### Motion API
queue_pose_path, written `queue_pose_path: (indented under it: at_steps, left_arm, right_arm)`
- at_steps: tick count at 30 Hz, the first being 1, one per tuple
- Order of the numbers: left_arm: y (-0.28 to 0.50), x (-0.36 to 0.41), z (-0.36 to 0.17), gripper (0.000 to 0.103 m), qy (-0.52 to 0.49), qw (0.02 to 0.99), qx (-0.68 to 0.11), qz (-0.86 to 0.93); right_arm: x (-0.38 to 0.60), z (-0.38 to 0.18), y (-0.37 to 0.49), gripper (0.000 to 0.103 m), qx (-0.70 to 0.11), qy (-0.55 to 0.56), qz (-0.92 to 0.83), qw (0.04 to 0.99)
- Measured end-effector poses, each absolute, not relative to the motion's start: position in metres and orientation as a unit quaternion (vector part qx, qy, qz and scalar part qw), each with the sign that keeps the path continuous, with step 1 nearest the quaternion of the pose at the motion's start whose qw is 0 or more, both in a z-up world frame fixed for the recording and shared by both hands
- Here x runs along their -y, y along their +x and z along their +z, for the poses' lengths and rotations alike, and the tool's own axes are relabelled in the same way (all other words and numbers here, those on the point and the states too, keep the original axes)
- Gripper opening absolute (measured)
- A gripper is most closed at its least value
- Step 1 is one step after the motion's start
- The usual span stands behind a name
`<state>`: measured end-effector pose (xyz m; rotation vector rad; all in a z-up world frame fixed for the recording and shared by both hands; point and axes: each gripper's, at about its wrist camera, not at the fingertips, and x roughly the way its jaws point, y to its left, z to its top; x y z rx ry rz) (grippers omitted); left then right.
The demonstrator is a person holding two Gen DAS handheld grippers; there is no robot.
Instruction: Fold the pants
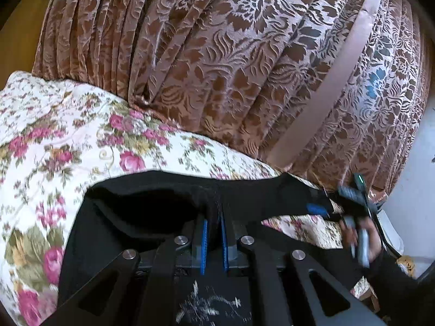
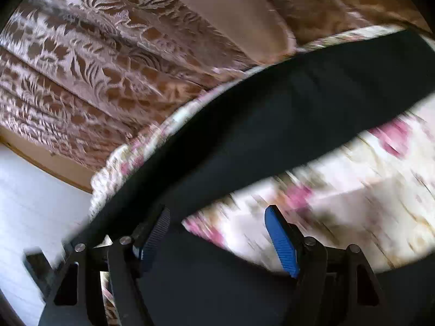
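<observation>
Black pants drape across a floral bedspread at the foot of a brown patterned curtain, with one band of dark cloth running along the bedspread's curtain-side edge and the rest pooled nearer to you.

Your left claw is clamped shut on a raised ridge of the pants, lifting it clear of the bedspread. Only a thin pinch of fabric sits between the blue pads; if you pull hard toward the curtain, it may slide out and the fold will collapse on itself.

Your right claw stands apart-jawed and grips nothing. In the right wrist view, black cloth lies under and behind it, with bare bedspread showing between its fingers. Close here and you risk catching the bedspread along with the pants, or missing the pants altogether. That view is smeared, so you cannot judge how near the tips are to the cloth.

In the left wrist view, the same claw appears beside the curtain's lower corner, at the far end of the stretched pants, with your hand around its handle. With one end held and the other loose, the band could twist or slip off the bedspread's edge.
</observation>
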<state>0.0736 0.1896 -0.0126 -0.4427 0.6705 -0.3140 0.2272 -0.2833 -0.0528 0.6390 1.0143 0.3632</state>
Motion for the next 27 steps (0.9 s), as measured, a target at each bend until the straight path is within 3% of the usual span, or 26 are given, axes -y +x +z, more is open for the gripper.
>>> queue_pose_path:
  at_steps: [5,6,9,12,13,21,27]
  left_arm:
    - [0.062,-0.187,-0.025,0.007,-0.227,0.899,-0.339,-0.156]
    - [0.061,-0.187,-0.027,0.007,-0.225,0.899,-0.341,-0.155]
    - [0.064,-0.189,-0.025,0.007,-0.226,0.899,-0.342,-0.155]
    - [0.080,-0.197,-0.021,0.007,-0.226,0.902,-0.340,-0.139]
    - [0.087,-0.200,-0.018,0.007,-0.225,0.904,-0.339,-0.132]
    - [0.154,-0.248,0.016,0.007,-0.256,0.915,-0.298,-0.087]
    - [0.139,-0.260,0.016,0.007,-0.259,0.915,-0.300,-0.078]
  right_arm:
    - [0.264,-0.052,0.291,0.073,-0.478,0.343,0.164,0.792]
    - [0.261,-0.058,0.305,0.069,-0.490,0.348,0.150,0.785]
    - [0.259,-0.069,0.332,0.048,-0.508,0.351,0.111,0.779]
    - [0.259,-0.081,0.351,0.015,-0.529,0.325,0.075,0.780]
    - [0.260,-0.082,0.354,0.011,-0.529,0.321,0.068,0.782]
    - [0.272,-0.028,0.307,0.009,-0.448,0.316,0.139,0.825]
    - [0.273,0.013,0.219,0.009,-0.389,0.288,0.218,0.847]
